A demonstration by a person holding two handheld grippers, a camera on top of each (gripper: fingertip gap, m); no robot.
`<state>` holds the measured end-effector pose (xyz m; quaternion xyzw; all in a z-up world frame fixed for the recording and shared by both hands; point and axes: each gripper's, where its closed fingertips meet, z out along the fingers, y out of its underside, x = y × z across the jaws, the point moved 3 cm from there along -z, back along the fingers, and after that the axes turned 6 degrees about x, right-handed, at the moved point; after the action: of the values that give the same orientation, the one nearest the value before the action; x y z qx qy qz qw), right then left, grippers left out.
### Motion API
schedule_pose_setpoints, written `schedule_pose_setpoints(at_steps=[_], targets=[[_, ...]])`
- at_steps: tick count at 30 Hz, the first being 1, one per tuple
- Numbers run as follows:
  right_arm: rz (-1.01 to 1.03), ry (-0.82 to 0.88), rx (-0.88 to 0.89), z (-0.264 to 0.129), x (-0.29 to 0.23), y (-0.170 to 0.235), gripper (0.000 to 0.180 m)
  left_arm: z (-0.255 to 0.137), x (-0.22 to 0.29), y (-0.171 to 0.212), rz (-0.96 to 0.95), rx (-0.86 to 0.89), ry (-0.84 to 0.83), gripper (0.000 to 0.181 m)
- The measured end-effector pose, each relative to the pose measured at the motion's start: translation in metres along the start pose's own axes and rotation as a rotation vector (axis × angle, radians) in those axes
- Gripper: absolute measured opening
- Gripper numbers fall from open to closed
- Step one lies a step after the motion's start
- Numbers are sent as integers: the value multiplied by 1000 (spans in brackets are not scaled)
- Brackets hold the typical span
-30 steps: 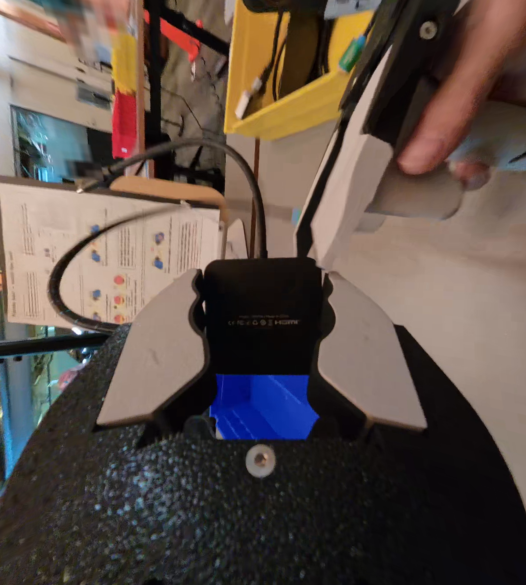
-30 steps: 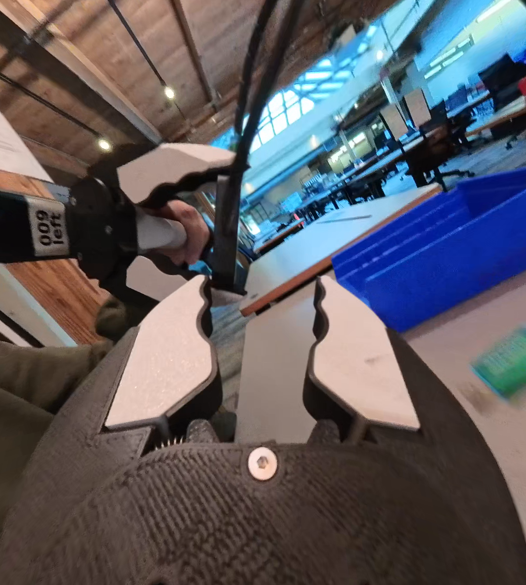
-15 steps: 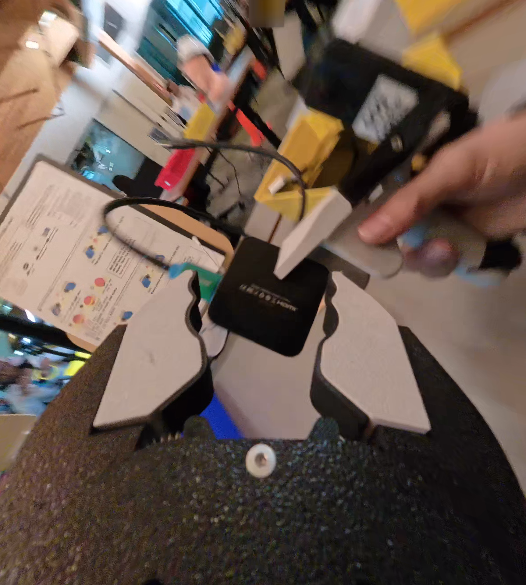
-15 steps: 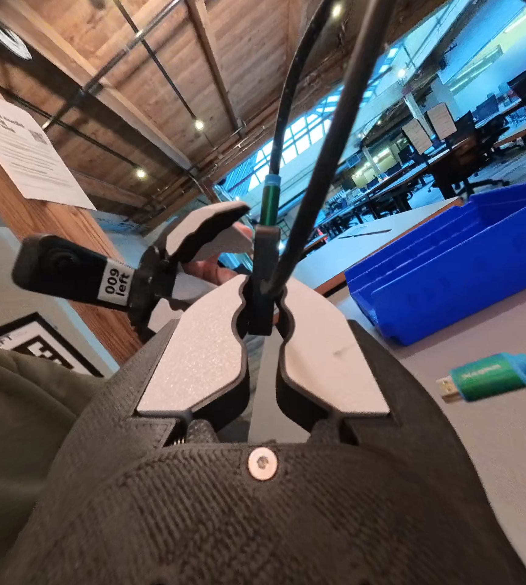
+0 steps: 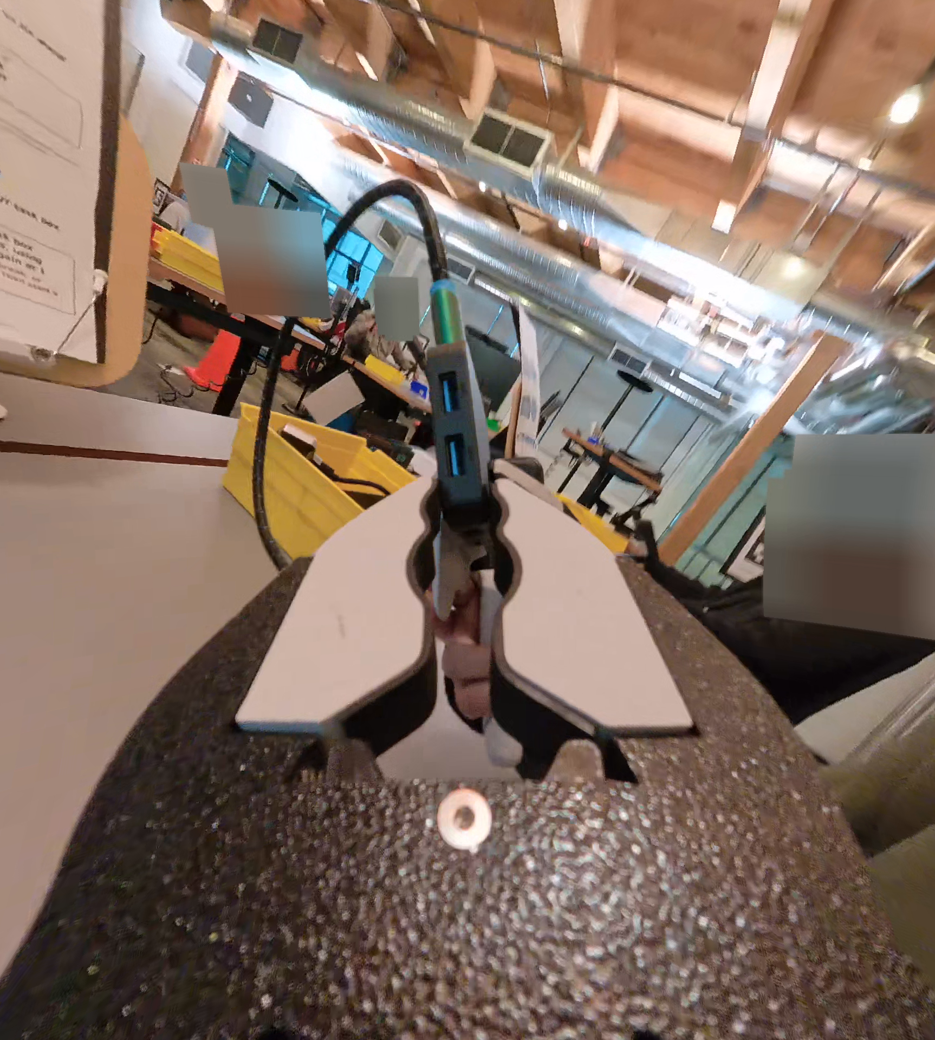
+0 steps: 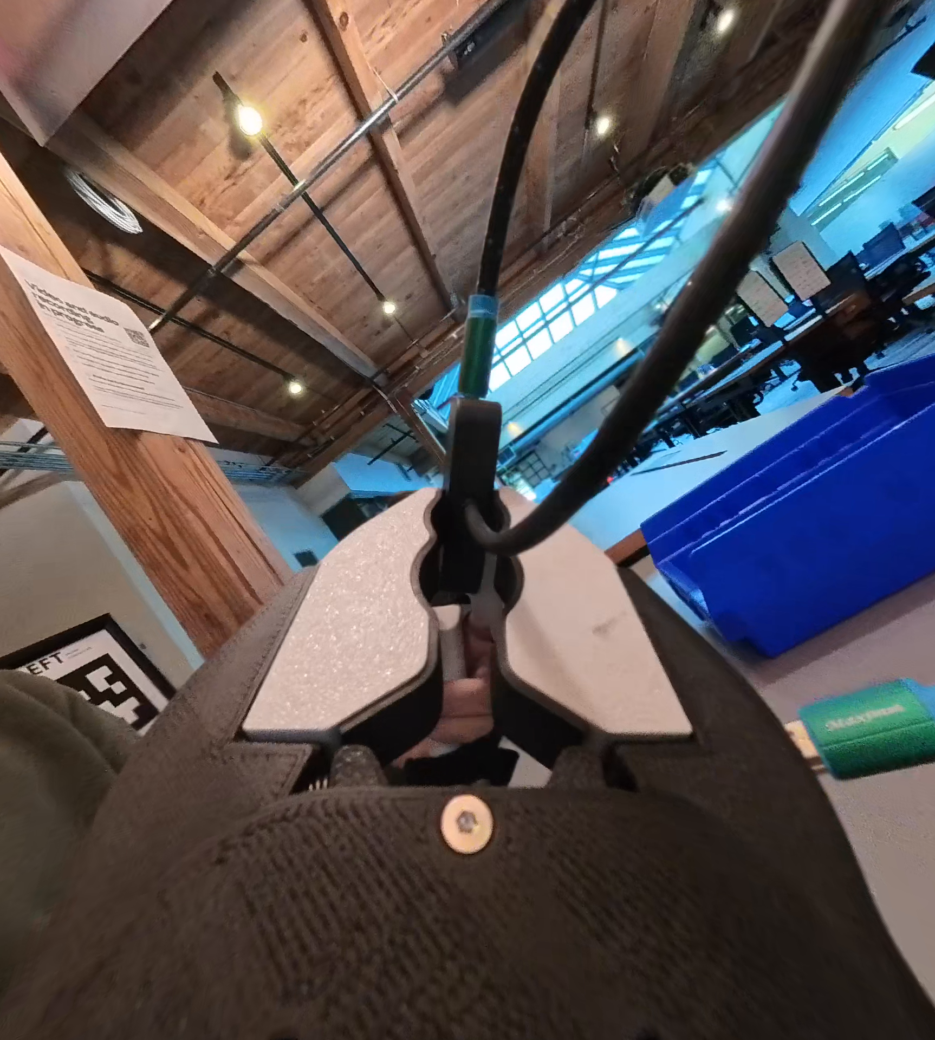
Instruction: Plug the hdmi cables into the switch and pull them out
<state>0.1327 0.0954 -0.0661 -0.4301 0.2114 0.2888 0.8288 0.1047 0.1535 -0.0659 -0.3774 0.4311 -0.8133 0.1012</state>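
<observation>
Open workshop, timber ceiling with metal ducts, grey table [image 5: 88,563] below. Two grippers, both pressed onto the same switch [image 5: 458,444], which is held edge-on, up off the table.

Left gripper [image 5: 462,509] pinches the lower end of the switch; right gripper [image 6: 465,509] pinches it too, seen from the opposite side. Between each pair of pads the other gripper's pale fingers and a bit of hand show behind the switch.

Switch: one, slim dark box, upright. Left wrist view shows two blue ports stacked on its narrow edge. Right wrist view shows it as a plain black slab [image 6: 471,450].

HDMI plugs: two counted. One green plug [image 5: 447,312] is seated in the top end of the switch, its black cable [image 5: 397,197] arching up and over, then dropping toward the table. Second green plug [image 6: 882,731], blue collar, lies loose on the table at right of the right wrist view, not plugged in. Another black cable [image 6: 679,337] leaves the switch's lower end, looping up and right.

Bins: yellow bin [image 5: 296,489] on the table holds dark cables and a connector, count unclear. Blue bin [image 6: 825,551] on the table; contents hidden by its wall.

Paper sheet on wooden post [image 6: 110,349]; printed sheet on board [image 5: 20,169] at left.
</observation>
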Motion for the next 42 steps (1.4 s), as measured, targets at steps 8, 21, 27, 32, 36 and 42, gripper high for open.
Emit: schedule_pose_setpoints(at_steps=[8, 21, 27, 32, 36, 42], targets=[[-46, 58, -419, -11, 12, 39, 49, -10, -23, -11, -82, -2, -57, 14], [-1301, 75, -591, -38, -23, -11, 54, -19, -40, -7, -331, -334, -21, 13], [-1534, 38, -744, -38, -6, 16, 75, -9, -27, 17, -360, -476, 48, 13], [-1573, -26, -806, -45, -1, 27, 69, -8, -25, 26, -332, -557, 59, 13], [-1630, -4, -818, -49, 6, 22, 74, -11, -24, 30, -315, -619, 65, 13], [-1664, -52, -898, -51, 12, 36, 79, -9, -16, 39, -279, -715, 87, 13]])
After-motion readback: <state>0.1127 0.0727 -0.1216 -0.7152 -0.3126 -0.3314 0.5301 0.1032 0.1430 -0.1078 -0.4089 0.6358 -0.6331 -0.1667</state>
